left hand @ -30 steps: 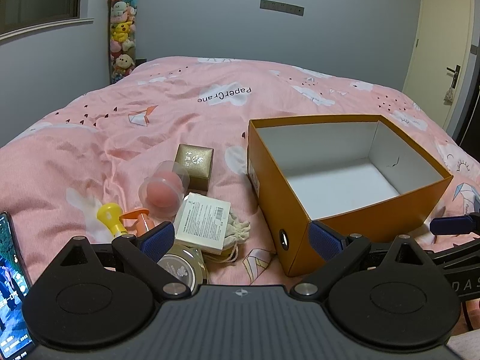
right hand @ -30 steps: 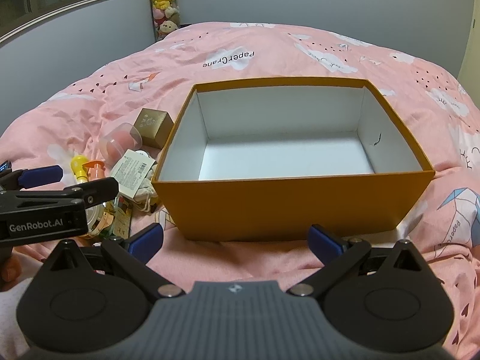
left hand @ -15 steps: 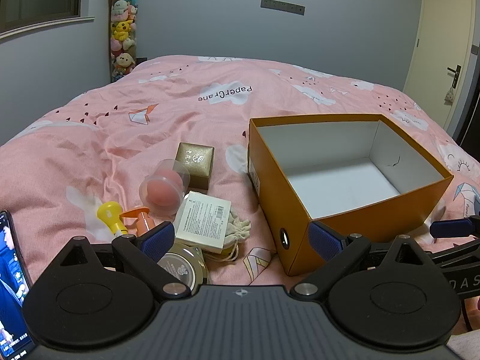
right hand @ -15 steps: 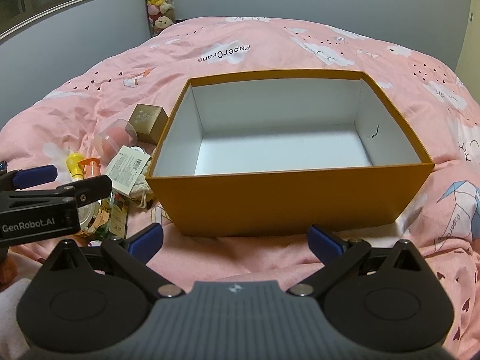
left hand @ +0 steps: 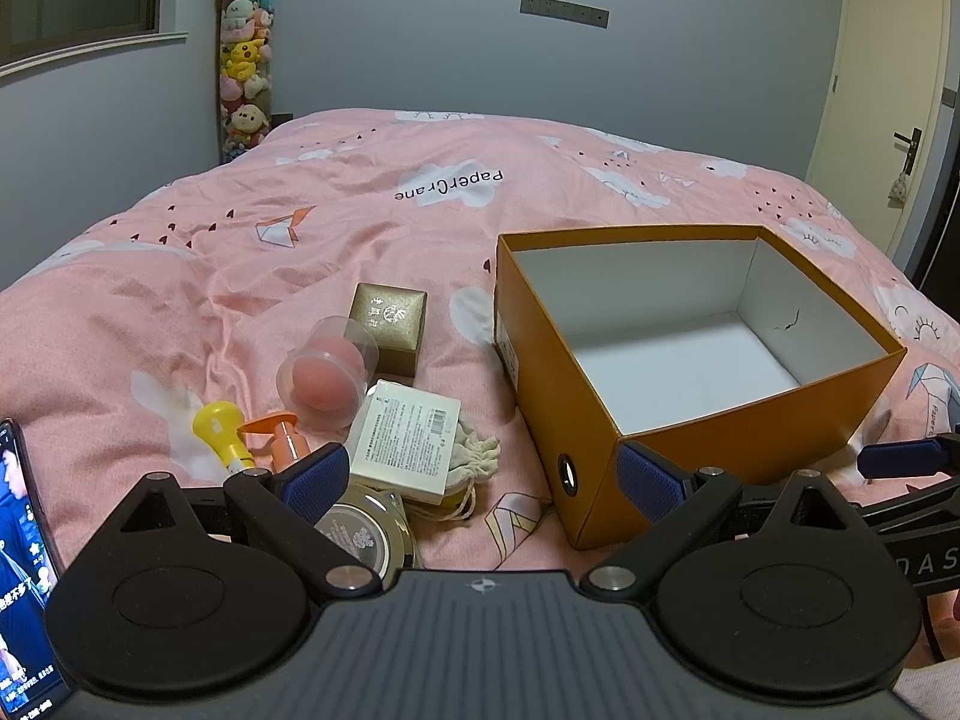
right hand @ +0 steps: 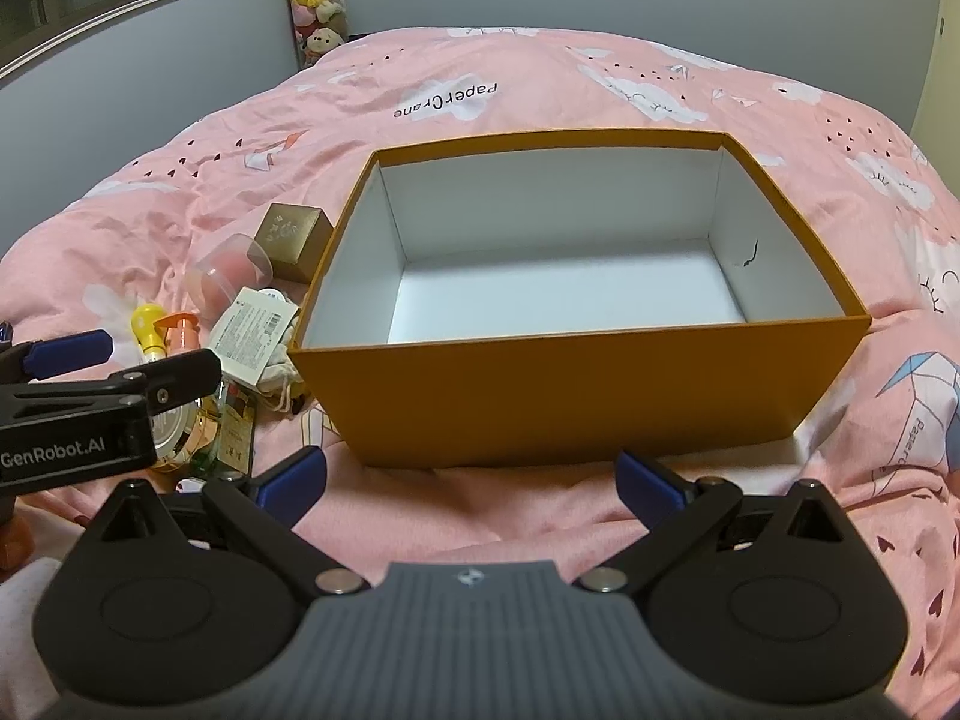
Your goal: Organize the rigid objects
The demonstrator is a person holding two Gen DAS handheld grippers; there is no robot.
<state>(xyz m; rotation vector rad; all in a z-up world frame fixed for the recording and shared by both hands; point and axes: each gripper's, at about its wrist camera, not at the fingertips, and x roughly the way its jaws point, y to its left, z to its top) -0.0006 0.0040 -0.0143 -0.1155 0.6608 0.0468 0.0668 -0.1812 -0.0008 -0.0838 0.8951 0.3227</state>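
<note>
Orange cardboard box [right hand: 576, 396], white inside, nothing in it, on pink quilt [left hand: 372, 222]. Beside its left wall: gold gift box [left hand: 389, 327], white carton [left hand: 408, 441], round tin [left hand: 366, 534]. Left gripper [left hand: 480, 477] and right gripper [right hand: 471, 480]: spread wide, holding nothing. Grey walls, cream door [left hand: 882, 90].

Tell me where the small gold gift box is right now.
In the left wrist view, the gold gift box sits on the pink bedspread, left of the orange cardboard box, just behind the clear capsule with the pink sponge.
</note>
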